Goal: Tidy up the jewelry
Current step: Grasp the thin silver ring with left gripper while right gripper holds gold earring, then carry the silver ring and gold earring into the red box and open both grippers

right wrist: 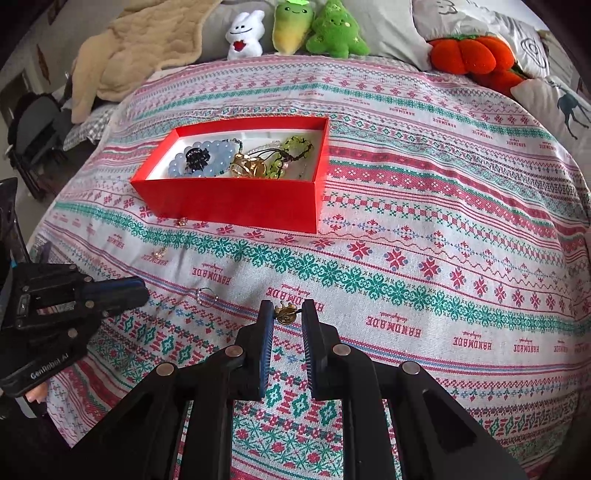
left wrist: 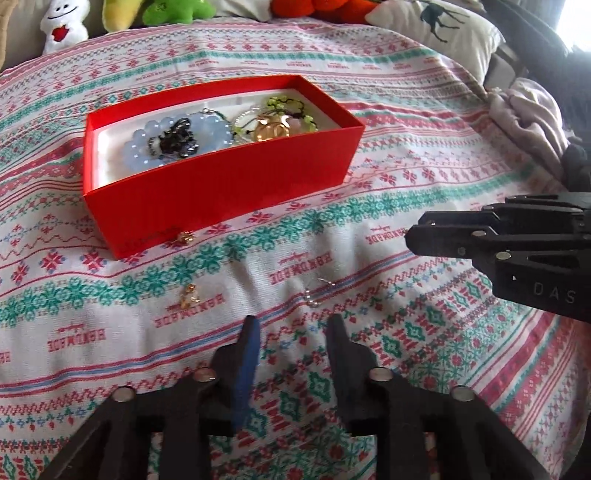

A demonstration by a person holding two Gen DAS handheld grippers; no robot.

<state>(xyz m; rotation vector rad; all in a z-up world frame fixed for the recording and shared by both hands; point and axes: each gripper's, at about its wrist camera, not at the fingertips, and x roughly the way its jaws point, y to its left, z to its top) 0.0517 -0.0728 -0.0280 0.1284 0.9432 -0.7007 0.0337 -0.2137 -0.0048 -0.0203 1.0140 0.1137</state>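
Observation:
A red box (left wrist: 229, 192) (right wrist: 236, 201) on the patterned bedspread holds a blue bead bracelet (left wrist: 214, 129) (right wrist: 218, 155), a black piece, gold pieces (right wrist: 249, 168) and a green bead bracelet. My right gripper (right wrist: 288, 314) is shut on a small gold crown earring (right wrist: 286, 314), held between its tips just above the cloth. My left gripper (left wrist: 293, 325) is open and empty above the cloth. Ahead of it lie a silver hoop (left wrist: 314, 293) (right wrist: 205, 295) and a small gold earring (left wrist: 189, 295) (right wrist: 159, 253). Another gold piece (left wrist: 184, 238) (right wrist: 182, 221) lies against the box's front wall.
Plush toys (right wrist: 295, 29) and pillows (right wrist: 517, 37) line the far edge of the bed. A beige blanket (right wrist: 129, 48) lies at the far left. The right gripper shows in the left wrist view (left wrist: 417, 234) at the right; the left gripper shows in the right wrist view (right wrist: 142, 291) at the left.

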